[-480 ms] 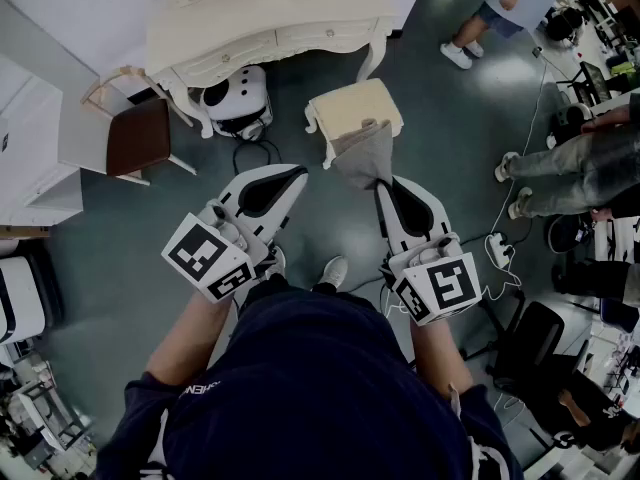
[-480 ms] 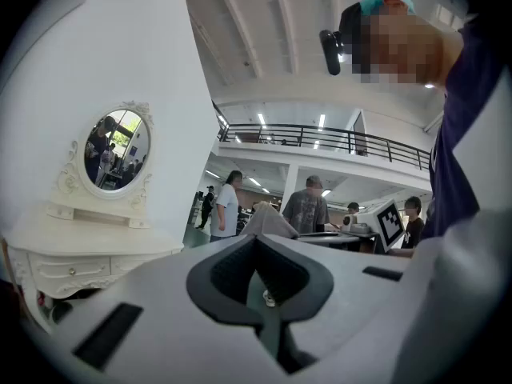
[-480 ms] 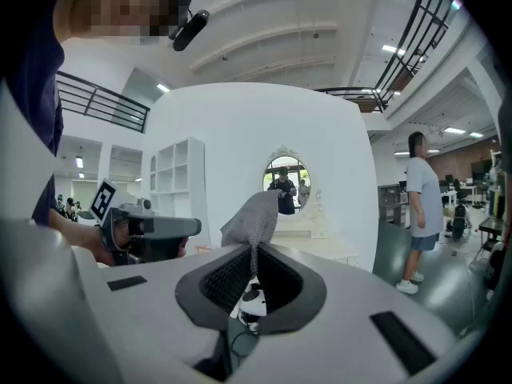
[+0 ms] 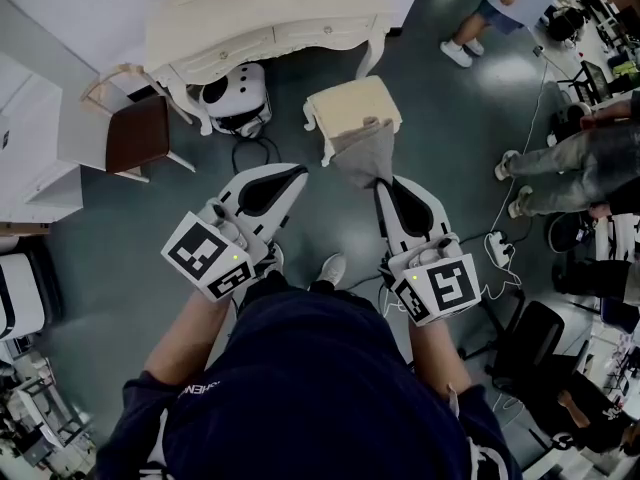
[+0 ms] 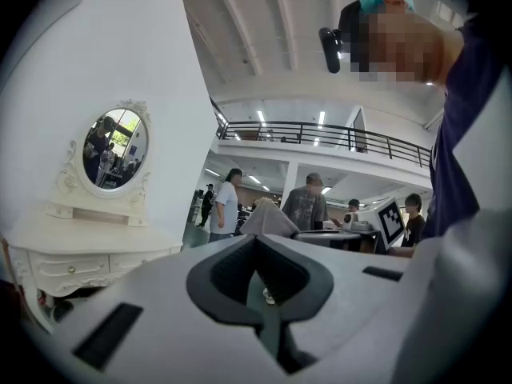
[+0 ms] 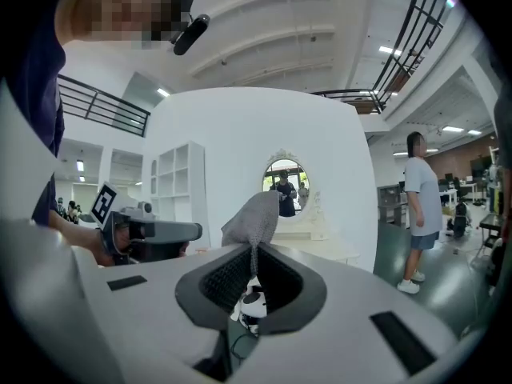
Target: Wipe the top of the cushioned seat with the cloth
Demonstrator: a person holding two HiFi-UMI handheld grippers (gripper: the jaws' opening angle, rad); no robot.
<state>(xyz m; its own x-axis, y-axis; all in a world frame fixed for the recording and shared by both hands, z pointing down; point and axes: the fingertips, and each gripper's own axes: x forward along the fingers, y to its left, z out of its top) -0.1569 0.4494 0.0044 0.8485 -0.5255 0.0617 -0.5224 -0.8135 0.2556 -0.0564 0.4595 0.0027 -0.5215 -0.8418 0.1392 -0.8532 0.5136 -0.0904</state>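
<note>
The cushioned seat (image 4: 352, 106) is a small cream stool on the floor ahead of me. A grey cloth (image 4: 364, 154) hangs over the stool's near edge, and my right gripper (image 4: 381, 184) is shut on its lower end. In the right gripper view the cloth (image 6: 254, 210) stands up from between the closed jaws of the right gripper (image 6: 253, 248). My left gripper (image 4: 300, 174) is held to the left of the stool, shut with nothing in it. In the left gripper view its tips (image 5: 256, 238) meet, with the cloth (image 5: 269, 219) showing beyond them.
A cream dressing table (image 4: 270, 23) with an oval mirror (image 5: 114, 147) stands behind the stool, with a white round device (image 4: 236, 98) under it. A brown chair (image 4: 140, 136) is at the left. People (image 4: 565, 163) stand at the right, near floor cables (image 4: 498, 250) and a black chair (image 4: 530, 340).
</note>
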